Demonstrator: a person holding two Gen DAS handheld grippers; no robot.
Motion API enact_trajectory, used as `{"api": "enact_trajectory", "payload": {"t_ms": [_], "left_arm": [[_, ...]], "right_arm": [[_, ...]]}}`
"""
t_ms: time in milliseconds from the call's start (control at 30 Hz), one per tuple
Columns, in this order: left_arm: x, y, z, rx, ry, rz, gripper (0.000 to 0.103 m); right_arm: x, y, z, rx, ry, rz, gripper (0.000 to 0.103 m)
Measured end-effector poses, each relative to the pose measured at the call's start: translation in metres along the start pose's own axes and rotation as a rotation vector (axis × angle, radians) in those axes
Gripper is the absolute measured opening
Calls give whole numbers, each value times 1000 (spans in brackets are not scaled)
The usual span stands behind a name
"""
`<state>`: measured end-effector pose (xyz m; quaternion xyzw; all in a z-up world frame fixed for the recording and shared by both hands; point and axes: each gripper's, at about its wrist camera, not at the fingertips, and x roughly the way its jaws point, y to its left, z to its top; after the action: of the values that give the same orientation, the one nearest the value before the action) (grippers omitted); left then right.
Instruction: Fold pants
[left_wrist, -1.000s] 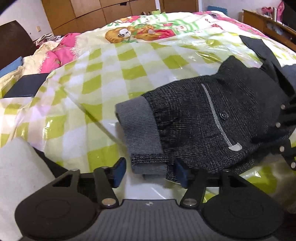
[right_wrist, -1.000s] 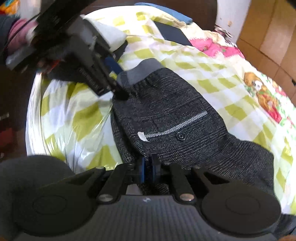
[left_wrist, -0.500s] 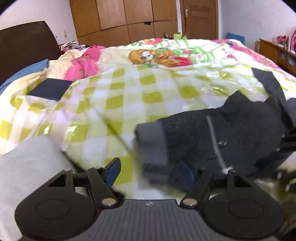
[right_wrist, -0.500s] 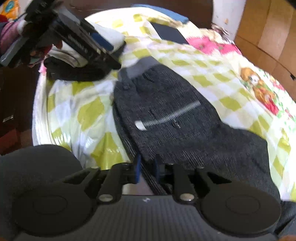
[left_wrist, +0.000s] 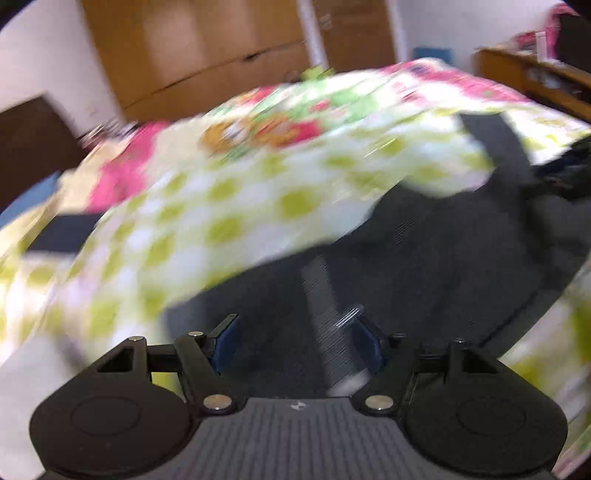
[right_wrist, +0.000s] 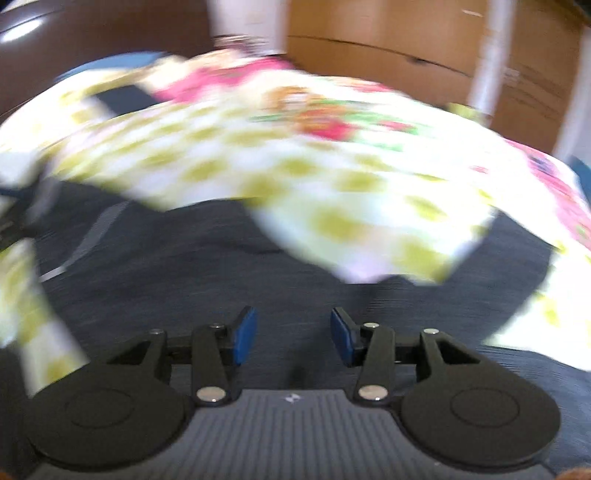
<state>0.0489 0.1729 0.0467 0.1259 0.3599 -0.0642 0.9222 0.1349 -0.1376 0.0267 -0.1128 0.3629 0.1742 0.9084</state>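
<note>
- My left claw (left_wrist: 295, 345) is standing wide apart and closing a little. Dark cloth is lying under and between its blue pads, but they are not pressing on it.
- My right claw (right_wrist: 293, 334) is opening, with nothing pinched between its pads; the pants are only lying beneath it.
- The pants (right_wrist: 207, 280) are lying on the bed (right_wrist: 332, 177), spreading from about 9 o'clock to 3 o'clock in the right wrist view. In the left wrist view they are filling the 3 to 6 o'clock part.
- Both views are blurring badly, so I cannot count the layers.
- I am judging one fold as laid and let go; whether another fold is remaining I cannot tell.
</note>
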Motion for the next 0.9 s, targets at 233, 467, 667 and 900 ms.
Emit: {"api": "enact_trajectory", "payload": {"t_ms": [233, 467, 667, 900], "left_arm": [[61, -117, 65, 24, -77, -326, 78], [110, -191, 80, 47, -48, -344, 78], [117, -215, 72, 64, -20, -340, 77], [111, -225, 69, 98, -3, -303, 48]], "right_arm": [[75, -134, 58, 291, 13, -215, 60], [173, -179, 104, 403, 62, -326, 62], [206, -213, 80, 494, 140, -411, 48], [116, -259, 53, 662, 24, -257, 9]]}}
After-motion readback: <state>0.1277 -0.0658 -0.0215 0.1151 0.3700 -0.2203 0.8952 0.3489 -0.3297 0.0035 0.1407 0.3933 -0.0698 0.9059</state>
